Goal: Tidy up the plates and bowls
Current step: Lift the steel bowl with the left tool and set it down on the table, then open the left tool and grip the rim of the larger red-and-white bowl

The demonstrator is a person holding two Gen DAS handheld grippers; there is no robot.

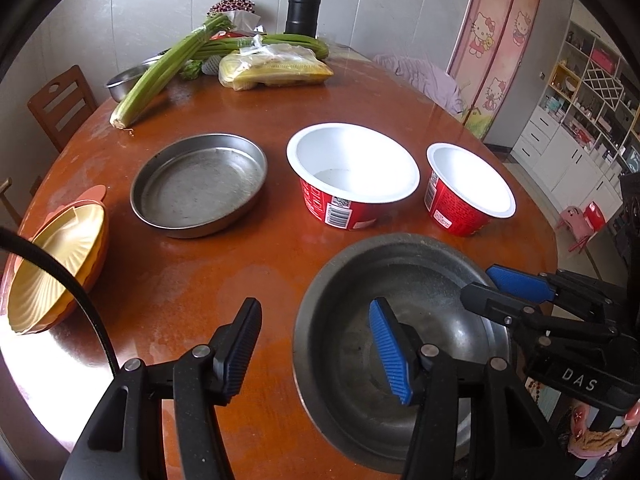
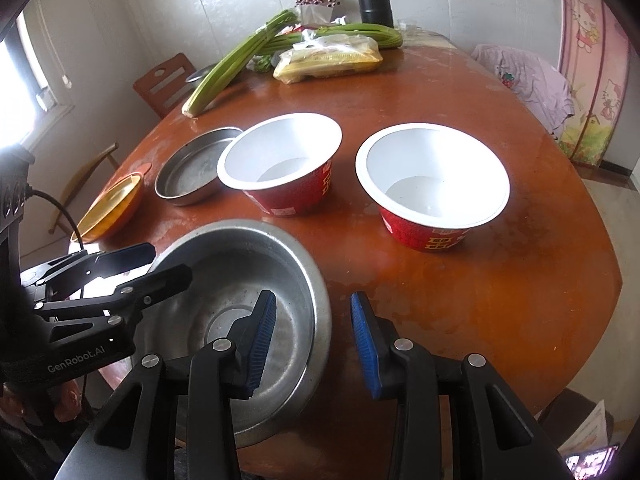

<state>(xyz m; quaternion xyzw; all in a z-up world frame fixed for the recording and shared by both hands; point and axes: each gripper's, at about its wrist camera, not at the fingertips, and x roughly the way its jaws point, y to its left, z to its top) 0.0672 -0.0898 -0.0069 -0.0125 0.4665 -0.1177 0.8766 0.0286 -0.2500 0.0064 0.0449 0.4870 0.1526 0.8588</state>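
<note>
left wrist view: my left gripper (image 1: pixel 316 350) straddles the steel bowl's (image 1: pixel 436 280) near rim, jaws part-open, no grip; right gripper (image 2: pixel 314 338) likewise. next, clamp and lift toward the steel plate (image 1: pixel 199 190).

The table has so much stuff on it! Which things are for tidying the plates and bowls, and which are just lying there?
For the job:
big round metal bowl
shallow round metal pan
two red paper bowls with white insides
yellow ribbed dish

Just lying about:
green celery stalks
black flask
bagged yellow food
</note>
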